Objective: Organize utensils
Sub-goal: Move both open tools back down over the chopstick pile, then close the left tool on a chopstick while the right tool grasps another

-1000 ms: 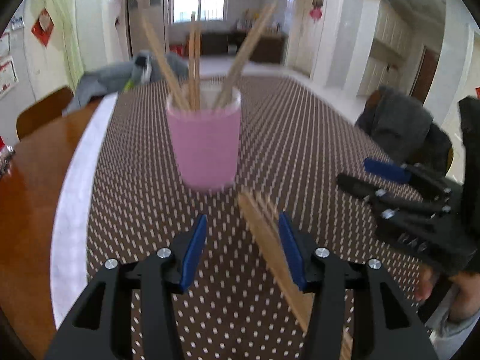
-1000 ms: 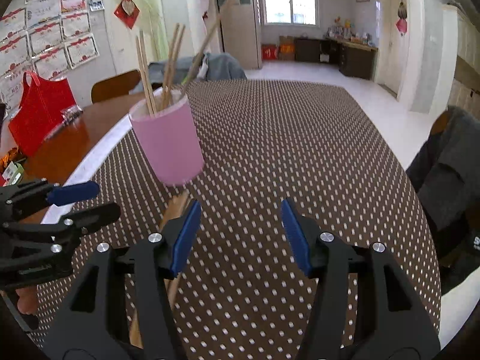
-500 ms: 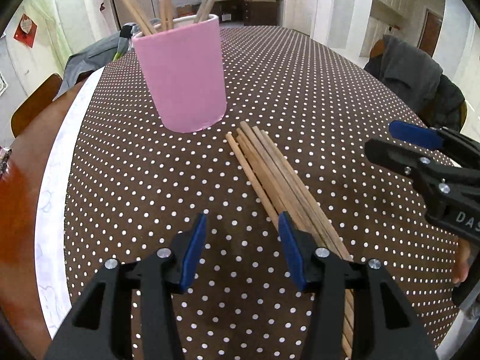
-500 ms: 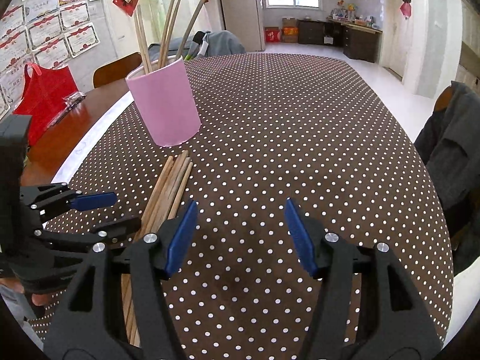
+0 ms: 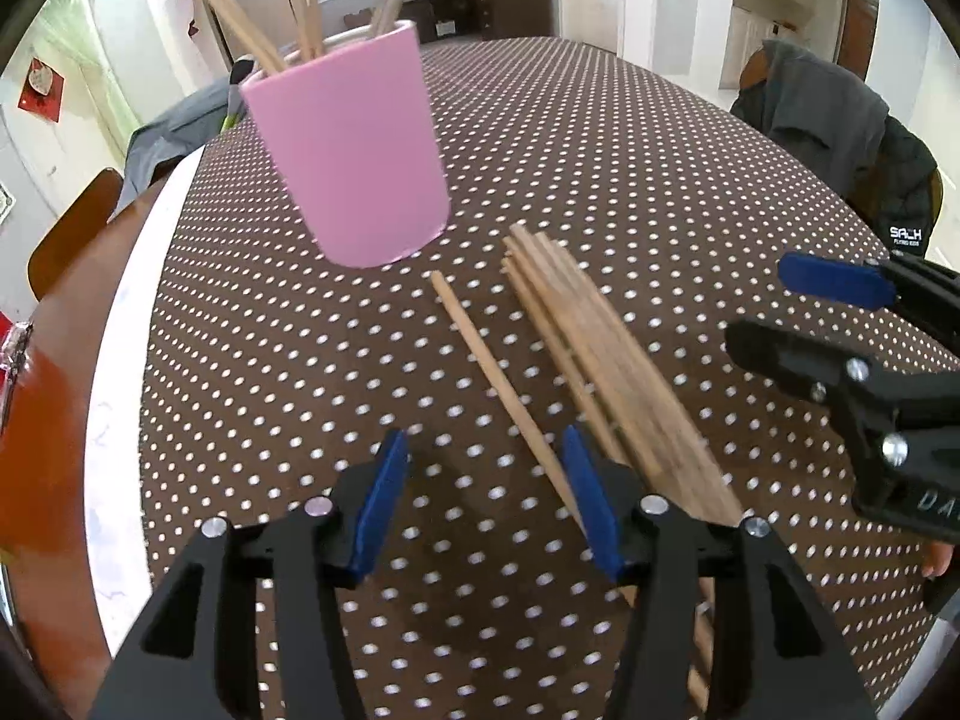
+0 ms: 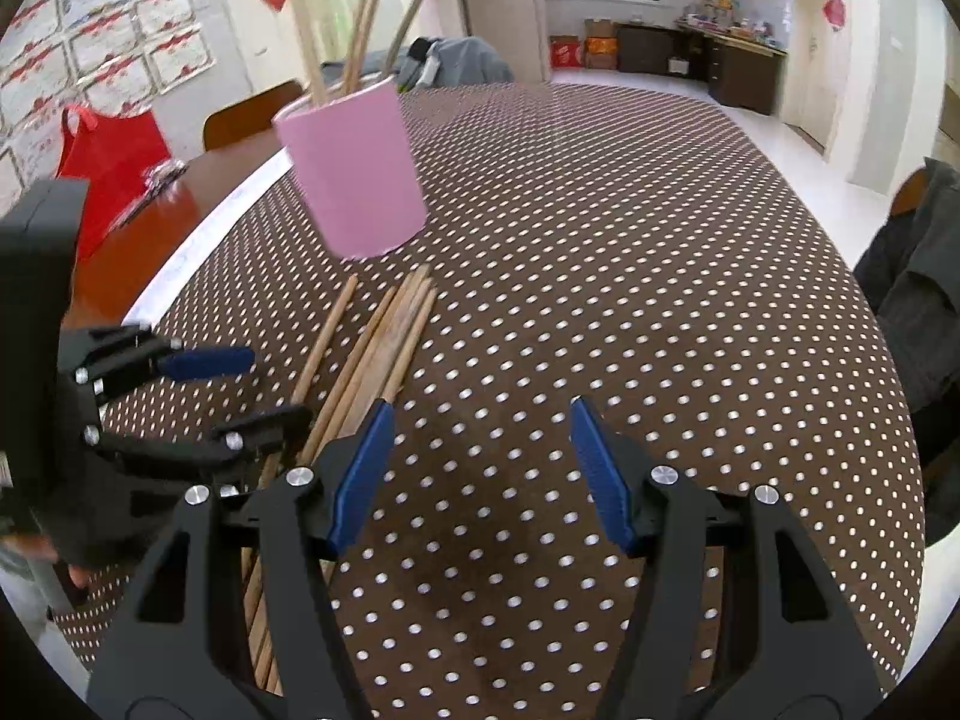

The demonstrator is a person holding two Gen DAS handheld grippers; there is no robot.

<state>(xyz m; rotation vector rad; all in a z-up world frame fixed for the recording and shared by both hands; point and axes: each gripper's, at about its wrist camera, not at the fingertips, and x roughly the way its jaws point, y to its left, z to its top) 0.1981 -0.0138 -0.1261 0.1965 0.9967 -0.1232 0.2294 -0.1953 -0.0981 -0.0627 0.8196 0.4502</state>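
A pink cup [image 5: 351, 150] holding several wooden chopsticks stands on the brown dotted tablecloth [image 5: 630, 168]; it also shows in the right wrist view [image 6: 357, 171]. A bundle of loose chopsticks [image 5: 606, 348] lies in front of the cup, with one single chopstick [image 5: 498, 378] apart to its left. My left gripper [image 5: 483, 492] is open, low over the near end of the single chopstick. My right gripper [image 6: 480, 468] is open and empty, just right of the bundle [image 6: 384, 348].
A grey jacket [image 5: 840, 126] hangs on a chair at the right. A red bag [image 6: 111, 156] sits on the bare wooden table part at the left. A white strip [image 5: 120, 360] borders the cloth's left edge.
One chopstick now lies apart to the left of the bundle. My left gripper has shifted so that this stick runs between its fingers. The right gripper has come closer to the bundle.
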